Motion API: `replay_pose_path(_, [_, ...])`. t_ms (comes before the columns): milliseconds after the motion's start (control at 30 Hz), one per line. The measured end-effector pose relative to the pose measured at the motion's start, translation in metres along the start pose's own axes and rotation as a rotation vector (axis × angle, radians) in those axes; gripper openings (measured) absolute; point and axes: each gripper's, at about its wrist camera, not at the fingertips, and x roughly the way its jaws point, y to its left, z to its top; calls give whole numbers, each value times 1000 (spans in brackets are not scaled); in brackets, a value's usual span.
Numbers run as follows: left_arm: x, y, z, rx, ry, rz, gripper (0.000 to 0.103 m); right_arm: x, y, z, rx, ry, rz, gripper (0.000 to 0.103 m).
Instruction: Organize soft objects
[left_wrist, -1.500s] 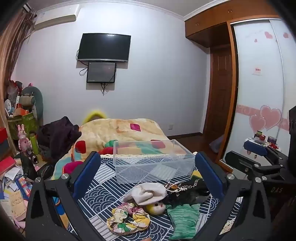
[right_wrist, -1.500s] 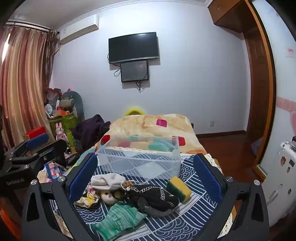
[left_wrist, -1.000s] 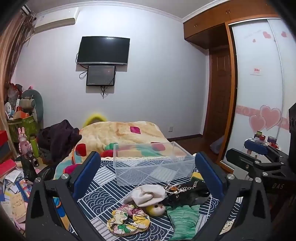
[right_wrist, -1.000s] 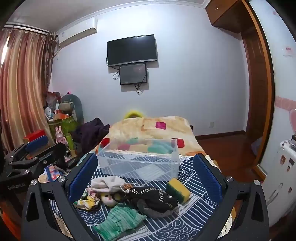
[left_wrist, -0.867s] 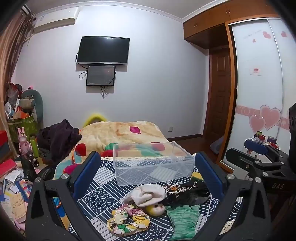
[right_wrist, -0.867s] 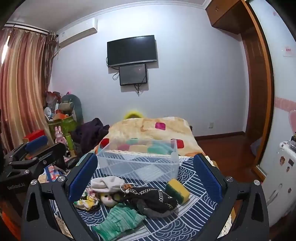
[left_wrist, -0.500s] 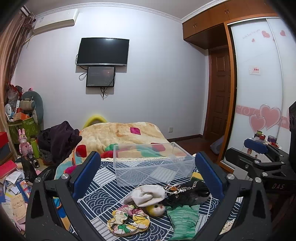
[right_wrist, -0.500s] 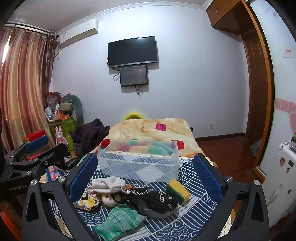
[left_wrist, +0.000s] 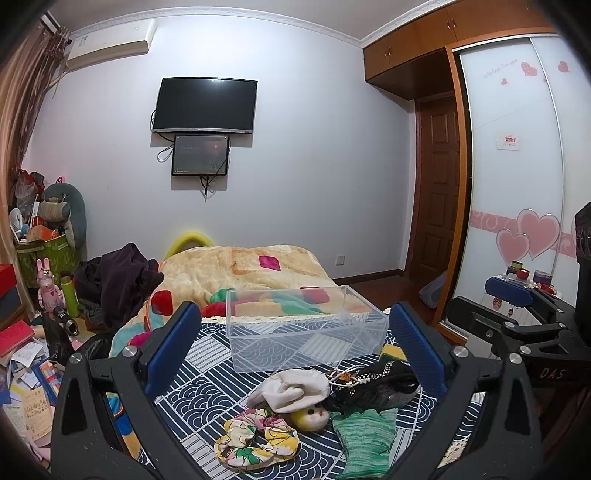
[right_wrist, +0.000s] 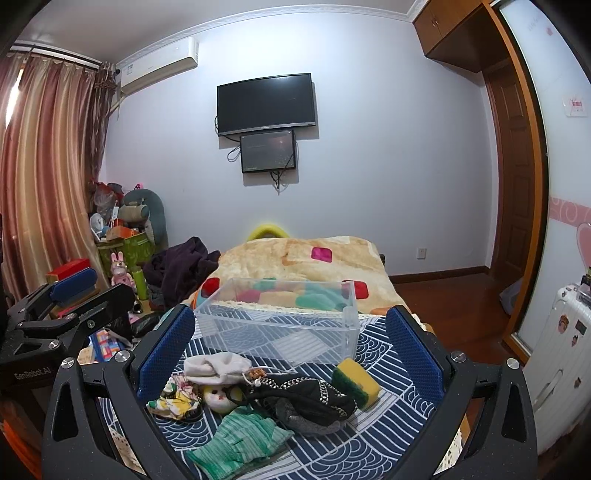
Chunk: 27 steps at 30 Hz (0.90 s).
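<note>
Both grippers, L (left_wrist: 295, 347) & R (right_wrist: 290, 343), jaws wide, empty; soft pile (right_wrist: 266, 398) below, between fingers.

**A lived-in bedroom at home**

I am looking into a bedroom in somebody's house. A bed (left_wrist: 240, 269) with a patchwork fleece blanket (right_wrist: 306, 262) fills the middle, with a heap of dark clothes (left_wrist: 118, 280) dumped beside it. On the far wall I see a flat television (left_wrist: 205, 105) with a smaller screen (left_wrist: 199, 155) under it, cables dangling, and an air conditioner (right_wrist: 159, 66) up near the ceiling. Striped curtains (right_wrist: 44, 166) hang on the left of the right wrist view. A built-in wardrobe with sliding doors bearing pink heart stickers (left_wrist: 532, 236) stands next to a wooden door (left_wrist: 439, 206). Plush toys (right_wrist: 142, 214) and boxes crowd the corner, and papers (left_wrist: 26, 369) litter the floor.
</note>
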Motion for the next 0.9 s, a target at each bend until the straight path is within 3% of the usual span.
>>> replay_pose_path(900, [0, -1, -1, 0, -2, 1, 103, 0, 2, 1, -4, -5, 6, 103])
